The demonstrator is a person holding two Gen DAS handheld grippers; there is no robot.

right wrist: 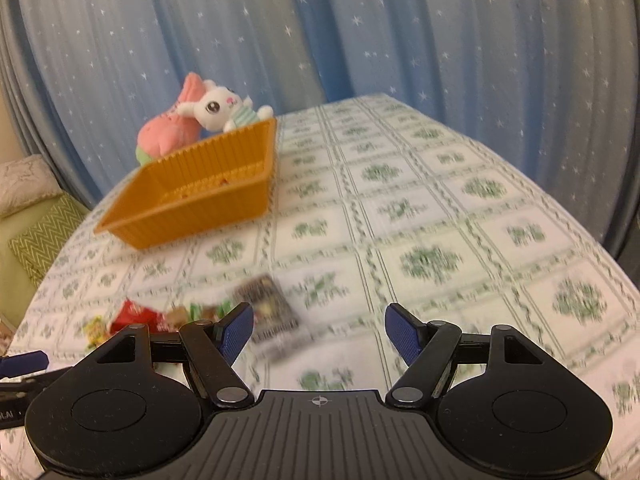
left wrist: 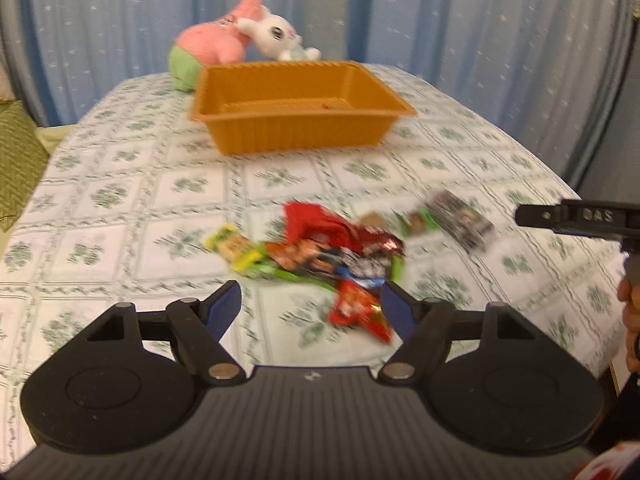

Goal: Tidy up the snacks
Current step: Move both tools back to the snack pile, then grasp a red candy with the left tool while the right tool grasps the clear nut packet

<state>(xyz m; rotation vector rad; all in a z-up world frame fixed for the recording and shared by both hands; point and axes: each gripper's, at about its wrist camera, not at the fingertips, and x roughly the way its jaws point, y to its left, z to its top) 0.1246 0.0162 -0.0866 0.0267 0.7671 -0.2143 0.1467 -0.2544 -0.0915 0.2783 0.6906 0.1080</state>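
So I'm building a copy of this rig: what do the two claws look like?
Both match: the left claw and right claw each have a black ribbed body, two round black discs, black linkage arms with silver pivot pins, and blue textured pads. A small crosshair mark sits at the body's centre. White lettering marks the right claw's side, too blurred to read surely. No cables show.

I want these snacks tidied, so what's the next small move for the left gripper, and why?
Probably lower the open left gripper onto the red packet lying just ahead between its fingers. Most snacks lie loose on the tablecloth, and the orange basket looks nearly bare.
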